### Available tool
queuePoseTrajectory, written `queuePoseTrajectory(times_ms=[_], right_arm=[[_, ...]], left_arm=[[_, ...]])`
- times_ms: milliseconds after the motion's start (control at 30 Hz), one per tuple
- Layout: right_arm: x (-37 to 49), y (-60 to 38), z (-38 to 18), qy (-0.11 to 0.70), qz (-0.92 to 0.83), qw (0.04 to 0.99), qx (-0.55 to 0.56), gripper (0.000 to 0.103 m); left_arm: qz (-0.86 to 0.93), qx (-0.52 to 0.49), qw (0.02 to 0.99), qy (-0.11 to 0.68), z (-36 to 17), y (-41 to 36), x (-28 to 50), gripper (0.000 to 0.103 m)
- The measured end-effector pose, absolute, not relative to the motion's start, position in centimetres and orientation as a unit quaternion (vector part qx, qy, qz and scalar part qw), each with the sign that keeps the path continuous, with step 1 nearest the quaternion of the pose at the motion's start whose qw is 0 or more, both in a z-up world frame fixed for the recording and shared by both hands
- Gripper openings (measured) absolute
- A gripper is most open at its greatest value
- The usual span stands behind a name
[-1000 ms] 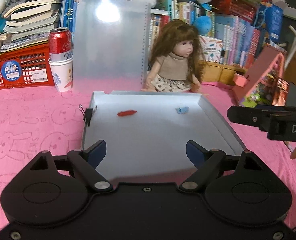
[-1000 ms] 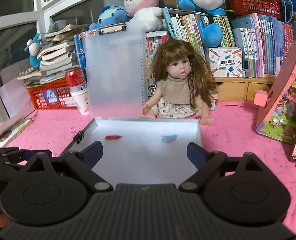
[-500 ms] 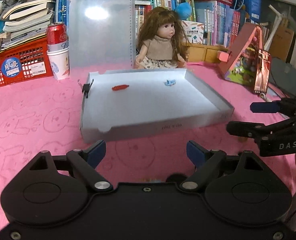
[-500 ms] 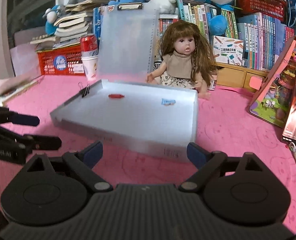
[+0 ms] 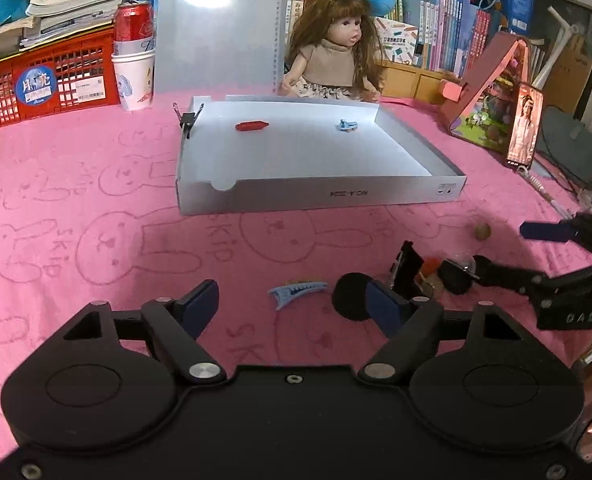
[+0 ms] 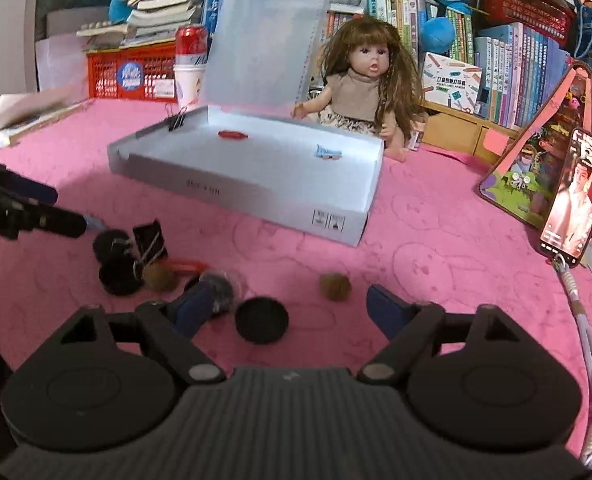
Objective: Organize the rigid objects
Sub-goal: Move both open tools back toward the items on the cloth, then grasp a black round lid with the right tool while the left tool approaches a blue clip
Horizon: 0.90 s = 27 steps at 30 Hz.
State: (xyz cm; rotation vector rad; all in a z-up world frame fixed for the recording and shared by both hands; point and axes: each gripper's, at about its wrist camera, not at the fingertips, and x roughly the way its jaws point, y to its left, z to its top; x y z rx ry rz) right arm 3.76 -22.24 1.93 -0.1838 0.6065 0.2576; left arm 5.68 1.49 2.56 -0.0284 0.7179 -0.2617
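Pink rabbit-print cloth (image 5: 95,184) covers the table. At far left, a red basket (image 5: 47,80) with a white cup (image 5: 133,80) and a red can (image 5: 133,22) standing in it.

Centre: an open white box (image 5: 316,196), lid upright behind it. A black binder clip (image 5: 187,120) grips its left wall. Inside, near the back wall, lie a red clip (image 5: 251,125) and, further right, a small blue clip (image 5: 348,125), well apart. A doll (image 5: 336,52) sits just behind the box.

On the cloth before the box: the left gripper (image 5: 291,304), jaws spread and just narrowing, nothing pinched; a blue hair clip (image 5: 296,293) lies between its fingers, untouched. Right of that, a cluster: black discs (image 6: 115,276), a black binder clip (image 6: 149,240), a brown ball (image 6: 159,276).

The right gripper (image 6: 283,304) has its jaws apart, also just narrowing, nothing gripped. A black round cap (image 6: 261,320) lies between them, and a second brown ball (image 6: 335,286) just beyond it.

Far right: a phone (image 6: 574,200) leans lit against a pink toy house (image 6: 536,160).
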Motion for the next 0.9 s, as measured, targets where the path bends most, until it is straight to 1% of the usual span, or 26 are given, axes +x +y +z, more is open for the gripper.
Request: queuePoseTrajectory(times_ms=[67, 200, 267, 400, 433, 600, 667, 767, 800, 833, 867, 900], right_arm=[[3.6, -22.2, 1.7, 0.300, 0.129, 0.941, -0.088, 0.083], [3.6, -22.0, 1.1, 0.308, 0.133, 0.938, -0.087, 0.078], [3.6, -21.9, 0.9, 0.310, 0.132, 0.938, -0.086, 0.076], [3.6, -22.0, 0.6, 0.310, 0.128, 0.939, -0.080, 0.071], [3.5, -22.0, 0.5, 0.309, 0.127, 0.940, -0.076, 0.068], [3.5, -22.1, 0.4, 0.305, 0.126, 0.941, -0.068, 0.060], [3.6, -22.1, 0.4, 0.305, 0.127, 0.942, -0.064, 0.056], [3.8, -22.2, 0.3, 0.305, 0.128, 0.942, -0.057, 0.051], [3.8, -22.3, 0.3, 0.306, 0.128, 0.942, -0.052, 0.047], [3.9, -22.3, 0.3, 0.306, 0.127, 0.942, -0.048, 0.040], [3.9, -22.3, 0.4, 0.305, 0.127, 0.943, -0.047, 0.036], [3.9, -22.3, 0.4, 0.305, 0.126, 0.943, -0.046, 0.036]], left_arm=[[-0.122, -0.015, 0.930, 0.347, 2.5, 1.1, 5.6, 0.074], [-0.108, -0.013, 0.934, 0.342, 2.2, 0.3, 5.6, 0.070], [-0.100, -0.016, 0.935, 0.340, 2.0, -0.1, 5.8, 0.065], [-0.083, -0.007, 0.938, 0.338, 1.5, -0.9, 6.0, 0.064], [-0.080, -0.007, 0.938, 0.337, 1.4, -1.0, 6.0, 0.064], [-0.072, -0.014, 0.940, 0.332, 0.9, -1.6, 6.2, 0.061], [-0.072, -0.018, 0.941, 0.330, 0.8, -1.6, 6.3, 0.053], [-0.079, -0.026, 0.941, 0.328, 0.8, -1.6, 6.3, 0.046], [-0.082, -0.025, 0.942, 0.326, 0.8, -1.6, 6.2, 0.043], [-0.086, -0.024, 0.942, 0.323, 0.8, -1.6, 6.1, 0.032], [-0.089, -0.024, 0.943, 0.320, 0.9, -1.6, 6.0, 0.019], [-0.089, -0.023, 0.943, 0.319, 1.0, -1.6, 5.9, 0.016]])
